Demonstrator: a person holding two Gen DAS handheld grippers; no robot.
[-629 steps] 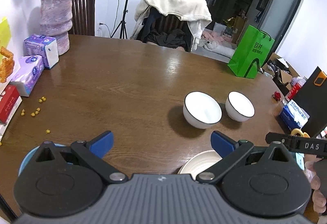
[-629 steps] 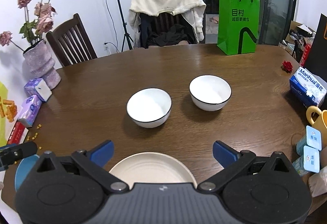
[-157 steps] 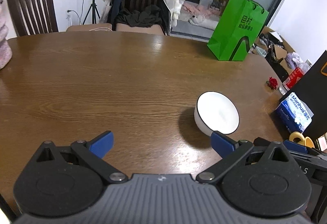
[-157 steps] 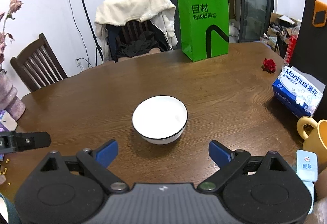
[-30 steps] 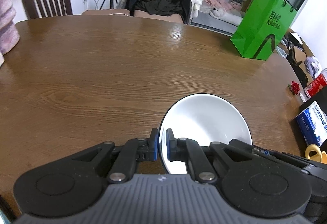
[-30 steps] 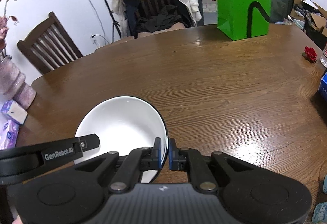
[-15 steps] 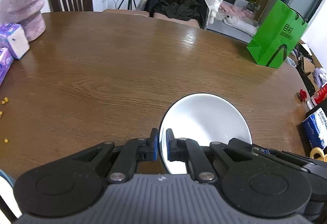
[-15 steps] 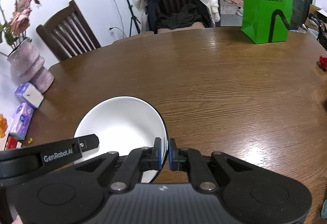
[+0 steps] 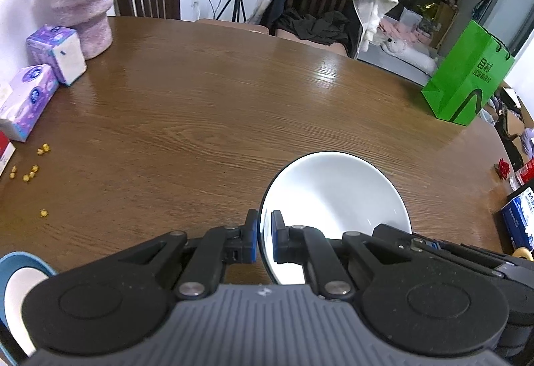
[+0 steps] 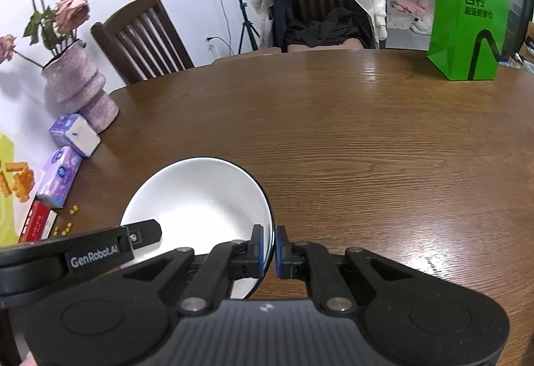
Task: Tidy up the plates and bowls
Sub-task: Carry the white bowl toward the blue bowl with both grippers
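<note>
A white bowl with a thin black rim [image 9: 333, 195] [image 10: 197, 199] hangs above the brown wooden table [image 9: 217, 119], held from both sides. My left gripper [image 9: 264, 240] is shut on its left rim. My right gripper [image 10: 267, 250] is shut on its right rim, and the left gripper's black body crosses the lower left of the right wrist view. At the bottom left edge of the left wrist view a blue-rimmed dish with a white inside [image 9: 16, 286] shows only in part, behind the gripper body.
A pink vase [image 9: 83, 2] [image 10: 80, 88] and purple tissue packs [image 9: 56, 55] [image 10: 73, 132] stand at the table's left edge, with yellow crumbs [image 9: 30, 169] near them. A green paper bag [image 9: 467, 85] [image 10: 470, 15] stands at the far right. Chairs line the far side.
Both grippers, shut on the bowl, have carried it to the left across the table and a little higher; the vase, tissue packs and blue-rimmed dish have come into view.
</note>
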